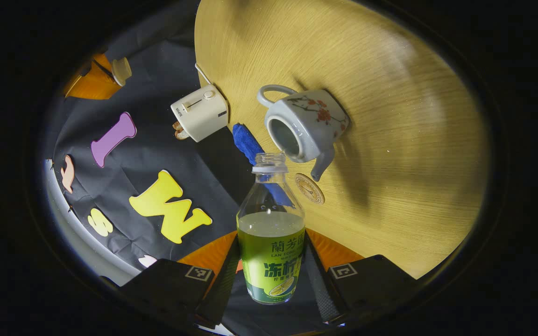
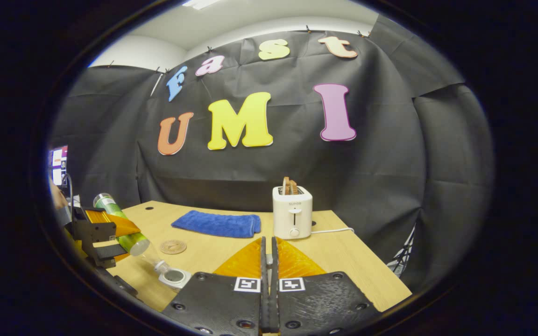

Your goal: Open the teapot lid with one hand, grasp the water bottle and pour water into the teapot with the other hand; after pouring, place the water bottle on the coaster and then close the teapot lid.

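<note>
Wooden table (image 1: 390, 93): water bottle (image 1: 271, 242) clamped between left hand-held gripper (image 1: 271, 280) fingers.

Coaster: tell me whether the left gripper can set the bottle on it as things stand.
Probably yes. The coaster lies bare on the table, and the left gripper, shut on the water bottle, is near it. The teapot spout looks close beside it, so some care is needed.

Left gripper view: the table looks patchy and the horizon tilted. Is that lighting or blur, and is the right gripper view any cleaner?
Left gripper view: sharp; broad soft shadows band the table, the teapot casts one, and the tilt follows the tipped water bottle. Right gripper view: evenly lit and level, fisheye bending the edges, where the bottle and left gripper look stretched.
</note>
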`<state>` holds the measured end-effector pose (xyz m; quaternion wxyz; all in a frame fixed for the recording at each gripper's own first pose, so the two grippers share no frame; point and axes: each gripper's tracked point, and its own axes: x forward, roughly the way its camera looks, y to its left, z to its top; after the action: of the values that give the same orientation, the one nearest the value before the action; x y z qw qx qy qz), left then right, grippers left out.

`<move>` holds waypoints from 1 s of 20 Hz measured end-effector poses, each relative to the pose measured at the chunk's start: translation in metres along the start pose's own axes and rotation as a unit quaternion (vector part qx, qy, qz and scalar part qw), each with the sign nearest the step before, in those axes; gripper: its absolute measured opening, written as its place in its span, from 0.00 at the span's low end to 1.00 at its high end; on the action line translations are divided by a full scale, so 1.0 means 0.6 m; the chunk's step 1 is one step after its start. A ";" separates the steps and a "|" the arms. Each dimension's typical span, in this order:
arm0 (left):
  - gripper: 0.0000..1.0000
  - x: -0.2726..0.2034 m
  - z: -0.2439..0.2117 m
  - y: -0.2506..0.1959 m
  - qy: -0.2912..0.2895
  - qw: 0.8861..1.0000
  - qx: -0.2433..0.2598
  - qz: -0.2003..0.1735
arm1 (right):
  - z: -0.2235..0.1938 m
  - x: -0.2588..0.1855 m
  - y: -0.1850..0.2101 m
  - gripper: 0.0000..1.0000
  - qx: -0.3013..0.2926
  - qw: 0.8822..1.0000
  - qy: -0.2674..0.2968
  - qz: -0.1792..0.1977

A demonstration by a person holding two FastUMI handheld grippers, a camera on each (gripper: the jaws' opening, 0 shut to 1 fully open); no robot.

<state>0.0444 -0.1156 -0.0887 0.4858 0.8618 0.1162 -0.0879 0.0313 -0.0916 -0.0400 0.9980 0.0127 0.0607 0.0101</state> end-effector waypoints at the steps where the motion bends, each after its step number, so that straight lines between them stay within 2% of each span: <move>1: 0.76 0.000 0.000 -0.002 -0.003 1.000 -0.003 -0.001 | -0.003 0.002 0.000 0.00 0.001 1.000 0.002 0.001; 6: 0.76 -0.003 -0.003 -0.006 -0.016 0.999 -0.032 0.016 | -0.011 0.007 0.001 0.00 -0.004 1.000 0.009 -0.002; 10: 0.76 0.003 -0.008 -0.007 -0.030 0.995 -0.090 0.028 | -0.015 0.010 0.004 0.00 -0.012 1.000 0.011 -0.005; 12: 0.76 0.008 -0.013 -0.004 -0.039 0.989 -0.138 0.039 | -0.015 0.010 0.008 0.00 -0.015 1.000 0.011 -0.005; 14: 0.72 0.018 -0.021 -0.010 -0.050 0.976 -0.210 0.032 | -0.015 0.010 0.008 0.00 -0.017 1.000 0.011 -0.005; 16: 0.76 0.025 -0.039 -0.027 -0.042 0.956 -0.291 0.012 | -0.014 0.011 0.010 0.00 -0.015 1.000 0.009 -0.006; 18: 0.76 0.033 -0.054 -0.022 -0.043 0.930 -0.365 0.013 | -0.014 0.010 0.012 0.00 -0.015 1.000 0.009 -0.005; 20: 0.76 0.050 -0.064 -0.024 -0.047 0.895 -0.443 0.014 | -0.017 0.013 0.013 0.00 -0.015 1.000 0.010 -0.006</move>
<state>0.0702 -0.0720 -0.0889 0.8234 0.5537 0.1080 -0.0614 0.0376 -0.0831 -0.0509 0.9975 -0.0023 0.0705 0.0052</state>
